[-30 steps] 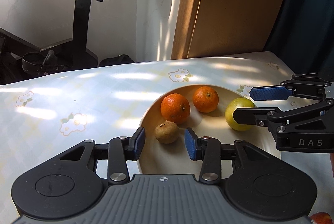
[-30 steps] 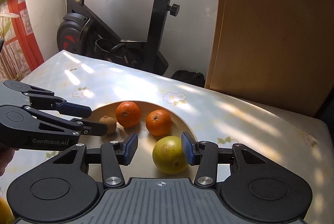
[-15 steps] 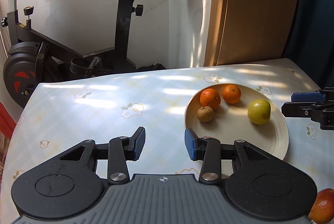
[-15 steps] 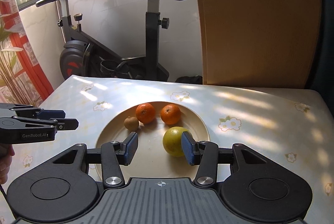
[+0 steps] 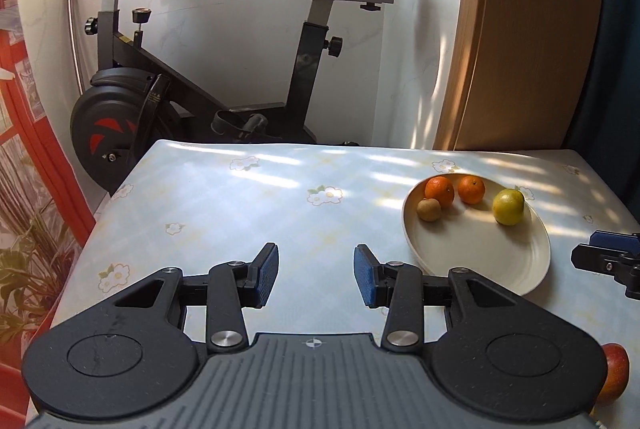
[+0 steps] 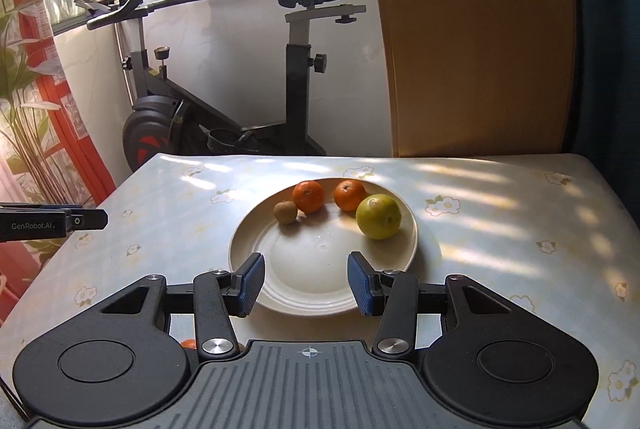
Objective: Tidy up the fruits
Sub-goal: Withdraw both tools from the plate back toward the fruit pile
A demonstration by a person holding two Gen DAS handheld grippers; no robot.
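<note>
A cream plate (image 6: 320, 293) (image 5: 508, 269) on the flowered table holds two oranges (image 6: 308, 196) (image 6: 349, 195), a brown kiwi (image 6: 285, 212) and a yellow-green citrus (image 6: 378, 216). They also show in the left wrist view: oranges (image 5: 439, 191) (image 5: 471, 189), kiwi (image 5: 429, 209), citrus (image 5: 508, 206). My right gripper (image 6: 306, 283) is open and empty over the plate's near rim. My left gripper (image 5: 316, 279) is open and empty above the bare table, left of the plate. A red fruit (image 5: 614, 373) lies at the near right edge, partly hidden.
An exercise bike (image 5: 200, 81) stands beyond the table's far edge. A wooden panel (image 6: 476, 37) rises at the back right. A bit of orange fruit (image 6: 188, 344) peeks from under my right gripper. The table's left edge (image 5: 100, 213) drops off beside a red window frame.
Both grippers have pulled back and up from the plate, leaving the kiwi and the yellow-green citrus lying on it. Both stay open.
</note>
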